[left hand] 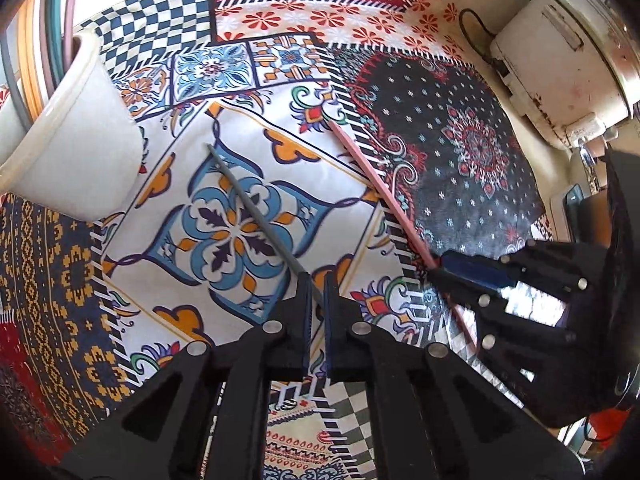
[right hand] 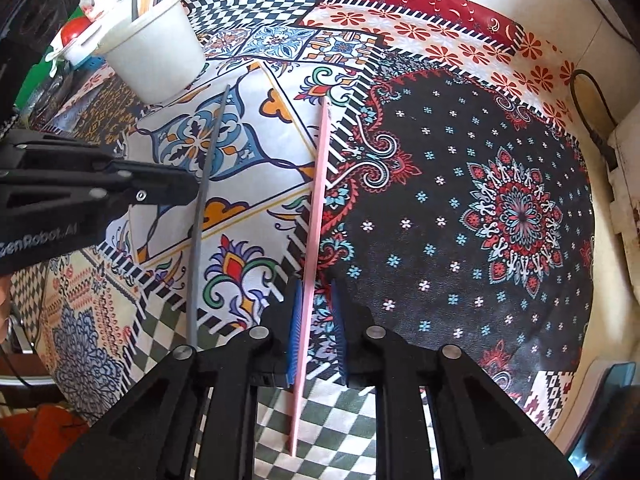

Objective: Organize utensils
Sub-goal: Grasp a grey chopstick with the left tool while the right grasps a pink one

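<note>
A grey chopstick (left hand: 256, 216) lies slanted over the patterned tablecloth (left hand: 460, 140). My left gripper (left hand: 318, 284) is shut on its near end, and the right wrist view shows the left gripper (right hand: 192, 188) clamping the grey chopstick (right hand: 208, 152) from the left. A pink chopstick (right hand: 316, 200) runs straight down the cloth and passes between the fingers of my right gripper (right hand: 316, 288). It rests against the left pad (right hand: 296, 320), with a gap to the other pad. The left wrist view has the right gripper (left hand: 440, 270) astride the pink chopstick (left hand: 380, 184).
A white cup (left hand: 76, 140) holding several coloured chopsticks (left hand: 44, 40) stands at the far left of the cloth; it is also in the right wrist view (right hand: 156, 56). A white rice cooker (left hand: 560, 60) with a black cable (right hand: 592, 112) sits at the right edge.
</note>
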`<state>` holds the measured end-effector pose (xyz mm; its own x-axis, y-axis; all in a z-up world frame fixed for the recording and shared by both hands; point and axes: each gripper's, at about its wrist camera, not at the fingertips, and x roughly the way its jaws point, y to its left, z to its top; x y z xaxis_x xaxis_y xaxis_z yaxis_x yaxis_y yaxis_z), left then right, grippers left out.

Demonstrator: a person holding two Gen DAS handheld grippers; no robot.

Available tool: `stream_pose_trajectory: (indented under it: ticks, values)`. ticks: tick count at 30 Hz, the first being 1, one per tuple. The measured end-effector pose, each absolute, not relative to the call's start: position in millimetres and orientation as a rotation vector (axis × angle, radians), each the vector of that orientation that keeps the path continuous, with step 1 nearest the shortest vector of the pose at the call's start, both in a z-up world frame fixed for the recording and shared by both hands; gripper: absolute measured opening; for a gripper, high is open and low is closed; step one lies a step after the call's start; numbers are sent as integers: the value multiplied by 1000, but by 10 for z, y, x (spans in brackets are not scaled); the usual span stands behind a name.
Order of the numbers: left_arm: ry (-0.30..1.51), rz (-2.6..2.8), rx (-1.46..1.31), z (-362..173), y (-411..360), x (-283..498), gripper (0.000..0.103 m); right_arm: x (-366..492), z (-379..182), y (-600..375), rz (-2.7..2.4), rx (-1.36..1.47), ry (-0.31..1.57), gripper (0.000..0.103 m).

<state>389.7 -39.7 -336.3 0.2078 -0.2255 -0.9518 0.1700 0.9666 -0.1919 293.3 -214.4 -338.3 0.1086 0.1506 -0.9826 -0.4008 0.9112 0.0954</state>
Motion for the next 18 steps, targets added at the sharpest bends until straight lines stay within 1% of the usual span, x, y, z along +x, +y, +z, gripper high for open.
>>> stream_pose_trajectory:
  ticks: [3,5,13,18]
  values:
    - [1345,-271,0,-3409,-540,3875,12,2969,-3388,-2270,386,-223,1409,9]
    - [1349,-261,32,-3446,-590,3858,14,3008,-3385,-2376,373,-208,1426,7]
    - [1339,-264,51,-3501,-572,3843,14,3180,-3305,-2546,387,-121,1443,7]
    - [1328,-197,44,-3474,-312,3865,10,3299,-3310,-2475,407,-139,1450,7]
